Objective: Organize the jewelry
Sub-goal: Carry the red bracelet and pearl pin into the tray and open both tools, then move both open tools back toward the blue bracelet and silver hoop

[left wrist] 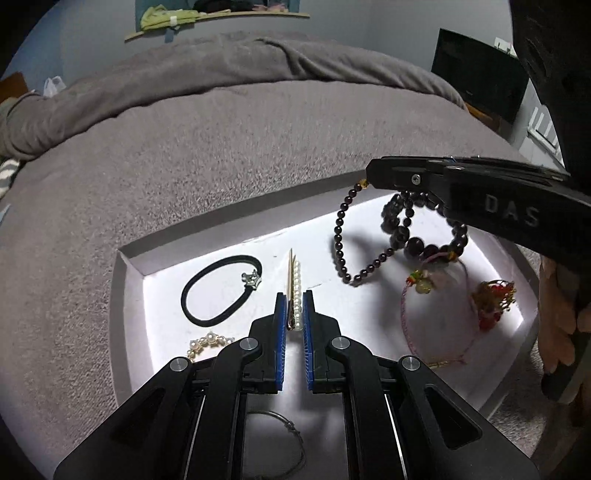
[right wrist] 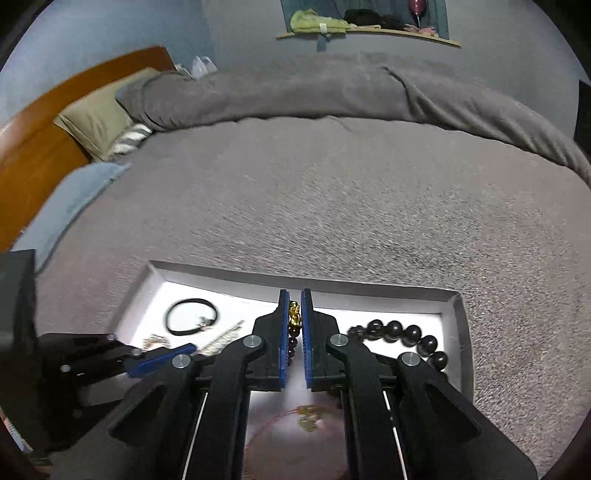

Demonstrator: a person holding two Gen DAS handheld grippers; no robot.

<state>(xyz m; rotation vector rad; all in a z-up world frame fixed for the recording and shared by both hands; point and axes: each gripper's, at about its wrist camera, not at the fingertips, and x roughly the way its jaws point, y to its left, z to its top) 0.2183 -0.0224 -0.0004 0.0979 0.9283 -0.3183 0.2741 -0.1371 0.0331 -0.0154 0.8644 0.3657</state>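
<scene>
A white tray [left wrist: 127, 280] lies on the grey bed. My left gripper [left wrist: 294, 301] is nearly shut around a pearl hair clip [left wrist: 295, 291], low over the tray. My right gripper [right wrist: 294, 302] is shut on a dark bead bracelet with a gold charm [right wrist: 294, 314]. In the left wrist view this bracelet [left wrist: 341, 254] hangs from the right gripper [left wrist: 369, 177] above the tray, tangled with larger dark beads [left wrist: 413, 242]. A black hair tie [left wrist: 218, 291], a small pearl bracelet [left wrist: 208, 341], a pink cord bracelet [left wrist: 421, 284] and a red ornament [left wrist: 493, 299] lie in the tray.
A thin wire bangle [left wrist: 288, 428] lies in the tray under my left gripper. The grey blanket [left wrist: 184, 166] surrounds the tray. A pillow [right wrist: 99, 114] and wooden headboard [right wrist: 37, 147] are at the far left. A shelf with clothes [right wrist: 365, 29] is on the back wall.
</scene>
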